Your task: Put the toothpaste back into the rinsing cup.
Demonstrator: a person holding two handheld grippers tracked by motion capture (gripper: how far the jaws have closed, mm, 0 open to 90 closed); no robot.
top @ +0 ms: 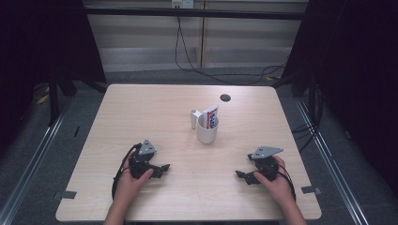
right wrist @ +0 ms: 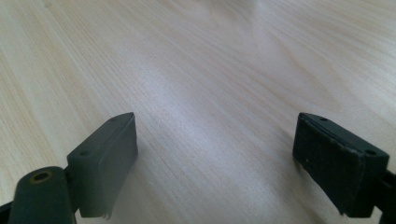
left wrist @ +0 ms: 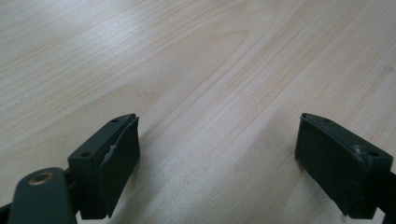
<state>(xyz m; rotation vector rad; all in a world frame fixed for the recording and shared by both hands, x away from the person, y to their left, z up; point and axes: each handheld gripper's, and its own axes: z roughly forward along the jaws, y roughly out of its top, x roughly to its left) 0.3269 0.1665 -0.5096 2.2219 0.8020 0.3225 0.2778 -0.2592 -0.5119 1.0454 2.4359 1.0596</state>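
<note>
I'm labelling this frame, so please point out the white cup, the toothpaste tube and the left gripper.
white cup [top: 207, 133], high view, on its front wall.
toothpaste tube [top: 212, 116], high view, on its printed body above the rim.
left gripper [top: 164, 168], high view, between its open jaw tips.

A white cup [top: 207, 131] stands upright near the middle of my table [top: 141, 108] — well ahead of where I rest. A toothpaste tube [top: 212, 116] leans inside it — cap up, tilted toward the far side — white with red and blue print.
</note>
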